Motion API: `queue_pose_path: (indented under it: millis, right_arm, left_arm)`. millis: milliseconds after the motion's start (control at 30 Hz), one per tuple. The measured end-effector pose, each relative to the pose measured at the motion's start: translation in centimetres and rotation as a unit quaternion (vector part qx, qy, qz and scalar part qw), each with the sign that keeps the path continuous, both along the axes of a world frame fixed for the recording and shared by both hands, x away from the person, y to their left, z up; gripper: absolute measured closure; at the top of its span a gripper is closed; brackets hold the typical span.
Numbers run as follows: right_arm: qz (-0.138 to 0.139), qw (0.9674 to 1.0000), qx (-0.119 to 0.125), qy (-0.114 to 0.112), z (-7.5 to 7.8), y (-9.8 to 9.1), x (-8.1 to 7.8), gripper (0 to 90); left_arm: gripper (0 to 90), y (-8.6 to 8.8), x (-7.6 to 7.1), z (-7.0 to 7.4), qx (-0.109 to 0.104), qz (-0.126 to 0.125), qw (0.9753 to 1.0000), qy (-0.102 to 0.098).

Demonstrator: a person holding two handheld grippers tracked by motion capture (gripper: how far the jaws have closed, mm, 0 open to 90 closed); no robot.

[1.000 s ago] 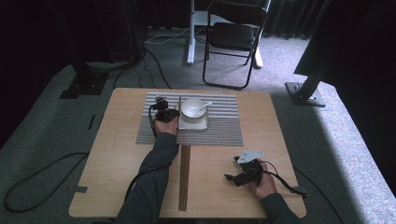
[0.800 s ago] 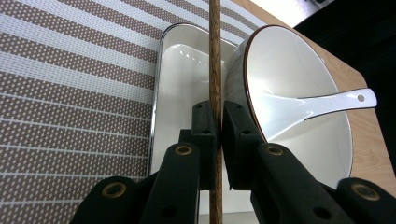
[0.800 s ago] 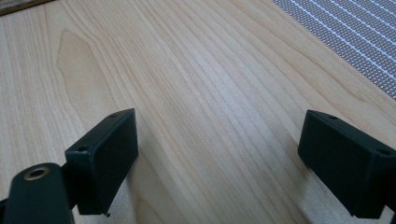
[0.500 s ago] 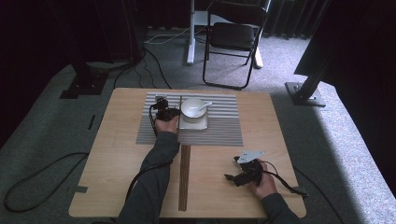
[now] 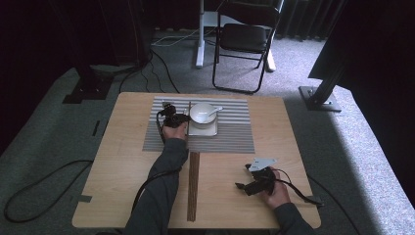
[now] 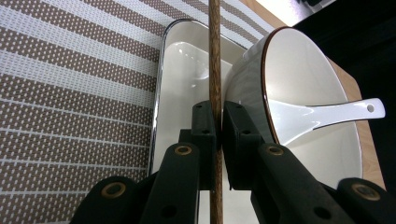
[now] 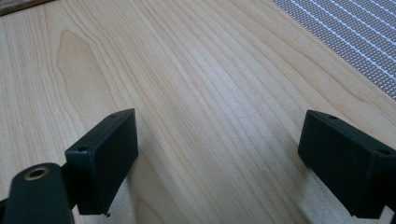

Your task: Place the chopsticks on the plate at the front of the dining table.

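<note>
Chopstick gripped beside bowl; other gripper idle.
Left gripper [image 6: 215, 130] pinches one chopstick [image 6: 214, 56] left of the bowl [image 6: 322, 154] (likely positioning it); right gripper [image 7: 219, 158] rests wide apart, empty, near right.

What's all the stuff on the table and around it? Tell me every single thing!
table: one, light wood, centre.
placemat: one, striped grey, far half of table.
tray: one, white, on placemat.
bowl: one, white, on tray.
spoon: one, white, in bowl.
stick: one, thin brown wood, clamped upright beside bowl.
sticks: dark brown bundle, flat on table's middle.
chair: one, black folding, on carpet behind table.
cables: black, on carpet.
left gripper: black, shut on stick.
right gripper: black, open, over bare table.
</note>
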State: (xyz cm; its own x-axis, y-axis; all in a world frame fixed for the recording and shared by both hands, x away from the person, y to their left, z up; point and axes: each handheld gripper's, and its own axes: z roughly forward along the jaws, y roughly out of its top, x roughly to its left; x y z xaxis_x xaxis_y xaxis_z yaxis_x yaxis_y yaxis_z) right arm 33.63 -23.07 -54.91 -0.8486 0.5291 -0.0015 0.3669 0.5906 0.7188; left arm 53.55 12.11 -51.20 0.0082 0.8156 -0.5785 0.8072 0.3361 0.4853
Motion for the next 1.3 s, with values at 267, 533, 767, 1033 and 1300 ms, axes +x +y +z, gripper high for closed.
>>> queue_pose_path:
  millis: [267, 533, 767, 1033, 1300]
  right_arm:
    - [0.000, 1.0000, 0.000, 0.000, 0.0, 0.0, 0.0, 11.5]
    - [0.000, 1.0000, 0.000, 0.000, 0.0, 0.0, 0.0, 11.6]
    - [0.000, 1.0000, 0.000, 0.000, 0.0, 0.0, 0.0, 11.5]
    - [0.000, 1.0000, 0.000, 0.000, 0.0, 0.0, 0.0, 11.6]
    - [0.000, 1.0000, 0.000, 0.000, 0.0, 0.0, 0.0, 11.6]
  left_arm:
    - [83.9, 0.1, 0.2, -0.5, -0.016, 0.010, 0.9998, 0.009]
    - [83.9, 0.1, 0.4, -0.8, -0.019, 0.011, 0.9997, 0.012]
    - [83.8, 0.1, 0.7, -1.3, -0.023, 0.011, 0.9995, 0.016]
    - [83.8, 0.1, 1.0, -1.2, -0.013, 0.002, 0.9998, 0.014]
    - [83.8, 0.2, 1.1, -1.2, -0.011, -0.008, 0.9998, 0.014]
